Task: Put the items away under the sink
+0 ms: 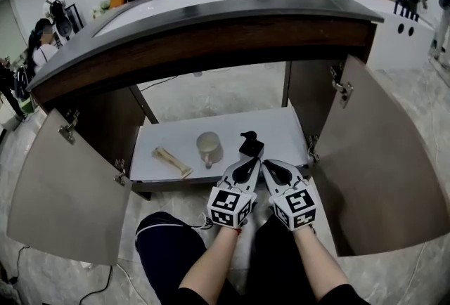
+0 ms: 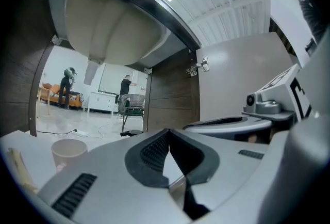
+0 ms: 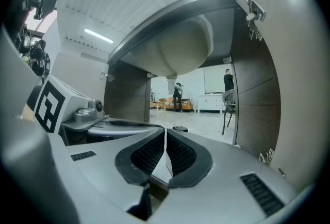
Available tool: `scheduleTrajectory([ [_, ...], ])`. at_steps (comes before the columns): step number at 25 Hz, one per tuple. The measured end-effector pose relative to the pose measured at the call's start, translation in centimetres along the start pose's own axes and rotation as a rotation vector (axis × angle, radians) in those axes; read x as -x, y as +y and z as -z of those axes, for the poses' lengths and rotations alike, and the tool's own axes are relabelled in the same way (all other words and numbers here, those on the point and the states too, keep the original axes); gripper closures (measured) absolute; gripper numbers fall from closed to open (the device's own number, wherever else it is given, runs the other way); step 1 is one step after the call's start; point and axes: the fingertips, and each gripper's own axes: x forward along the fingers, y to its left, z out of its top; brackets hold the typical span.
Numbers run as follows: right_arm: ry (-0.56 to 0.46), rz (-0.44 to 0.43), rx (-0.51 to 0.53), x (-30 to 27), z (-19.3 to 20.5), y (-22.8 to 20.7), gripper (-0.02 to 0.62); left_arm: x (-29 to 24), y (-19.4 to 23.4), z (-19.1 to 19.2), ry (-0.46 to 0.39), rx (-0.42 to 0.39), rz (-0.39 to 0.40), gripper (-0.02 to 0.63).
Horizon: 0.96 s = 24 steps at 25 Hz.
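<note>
On the white cabinet shelf (image 1: 281, 129) under the sink stand a beige cup (image 1: 209, 149), a pale stick-shaped item (image 1: 172, 161) to its left and a small black pump bottle (image 1: 251, 145) to its right. My left gripper (image 1: 251, 163) and right gripper (image 1: 270, 164) lie side by side at the shelf's front edge, just short of the black bottle. Both are shut with nothing between the jaws. In the left gripper view the jaws (image 2: 169, 134) meet, with the cup (image 2: 68, 149) to the left. The right gripper (image 3: 165, 134) points past the black bottle (image 3: 180, 128).
Both cabinet doors hang open, the left door (image 1: 63, 184) and the right door (image 1: 380, 170). The sink bowl's underside (image 2: 113, 32) and its drain hang above the shelf. The person's knees (image 1: 169, 247) are at the front. People stand in the room beyond.
</note>
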Motion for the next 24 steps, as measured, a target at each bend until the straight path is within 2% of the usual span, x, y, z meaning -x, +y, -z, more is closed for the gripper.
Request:
scheduleTrajectory([
  [16, -0.004, 0.011, -0.025, 1.9, 0.5, -0.5, 0.557, -0.2, -1.4, 1.1, 0.031, 0.004, 0.036, 0.597],
  [24, -0.004, 0.017, -0.033, 2.8, 1.1, -1.2, 0.557, -0.5, -0.6, 2.6, 0.064, 0.029, 0.022, 0.597],
])
